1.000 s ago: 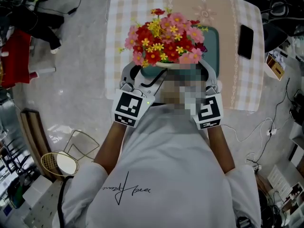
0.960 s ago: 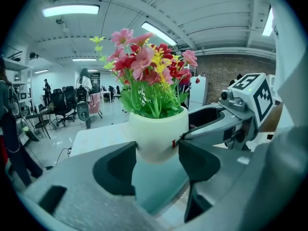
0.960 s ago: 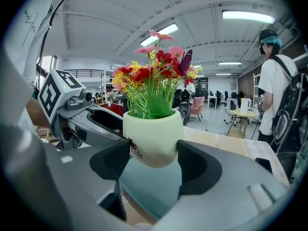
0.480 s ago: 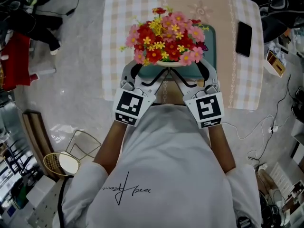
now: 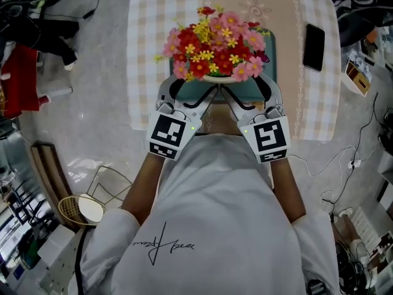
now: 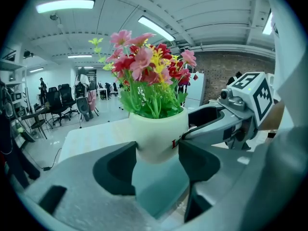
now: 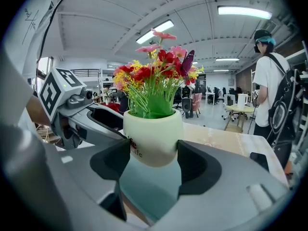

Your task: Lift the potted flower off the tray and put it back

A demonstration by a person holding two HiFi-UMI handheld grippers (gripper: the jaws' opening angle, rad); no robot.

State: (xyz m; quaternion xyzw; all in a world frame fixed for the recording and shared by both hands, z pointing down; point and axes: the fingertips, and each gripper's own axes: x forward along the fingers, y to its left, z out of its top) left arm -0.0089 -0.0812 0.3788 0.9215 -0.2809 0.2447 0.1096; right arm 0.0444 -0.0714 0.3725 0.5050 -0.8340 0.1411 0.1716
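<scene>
Both sides pinched in: my left gripper (image 6: 155,163) and right gripper (image 7: 153,165) clamp the potted flower (image 6: 156,131) by its white pot, above the teal tray (image 5: 273,57). The red lettering (image 7: 136,151) is half covered by jaws; I read "L" and "fe" only. From above, the blooms (image 5: 215,42) hide the pot, so I can't tell whether it touches the tray.

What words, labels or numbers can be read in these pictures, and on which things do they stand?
"Li": red print on the pot, left gripper view; rest covered.
"fe": same pot, right gripper view; start covered.
Script on the shirt: handwritten, unreadable.
The marker cubes show patterns only.
</scene>
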